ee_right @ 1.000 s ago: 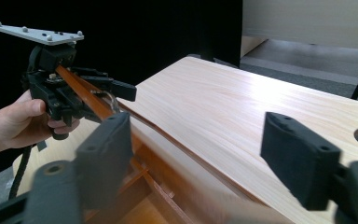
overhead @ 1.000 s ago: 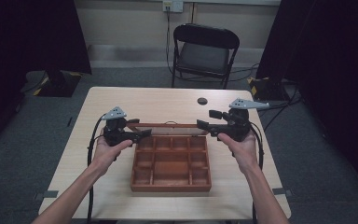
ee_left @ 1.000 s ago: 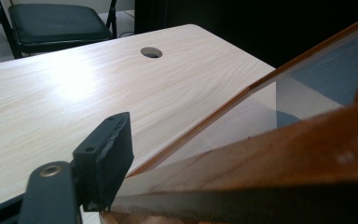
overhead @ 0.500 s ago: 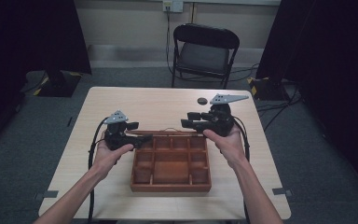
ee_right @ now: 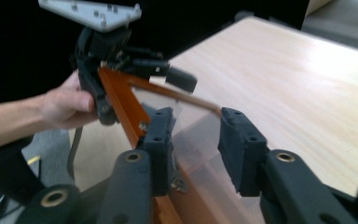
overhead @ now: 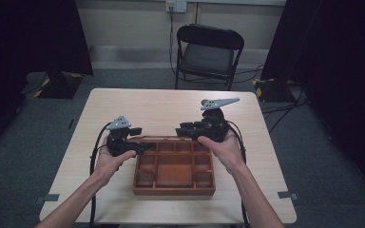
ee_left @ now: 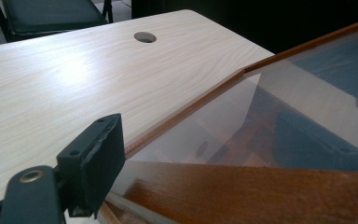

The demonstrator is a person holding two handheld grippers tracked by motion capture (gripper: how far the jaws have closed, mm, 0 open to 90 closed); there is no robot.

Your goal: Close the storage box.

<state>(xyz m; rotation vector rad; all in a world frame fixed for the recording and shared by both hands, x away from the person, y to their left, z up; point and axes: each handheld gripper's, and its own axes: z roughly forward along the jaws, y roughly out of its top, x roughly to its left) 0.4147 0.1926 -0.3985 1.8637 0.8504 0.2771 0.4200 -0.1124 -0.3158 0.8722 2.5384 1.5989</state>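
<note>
Lab/recording studio setup: black curtains (overhead: 33,38) on both sides, 1 light wood table (overhead: 171,104) on grey carpet, 1 black folding chair (overhead: 208,52) behind, wall outlet (overhead: 176,5) w/ cables, tape marks (overhead: 47,198) on floor.

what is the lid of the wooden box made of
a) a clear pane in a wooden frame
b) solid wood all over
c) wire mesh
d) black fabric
a: in the left gripper view the lid has a see-through pane edged by a wooden frame, with the box dividers visible through it, and the right gripper view shows the same clear pane between the right gripper jaws.
</note>
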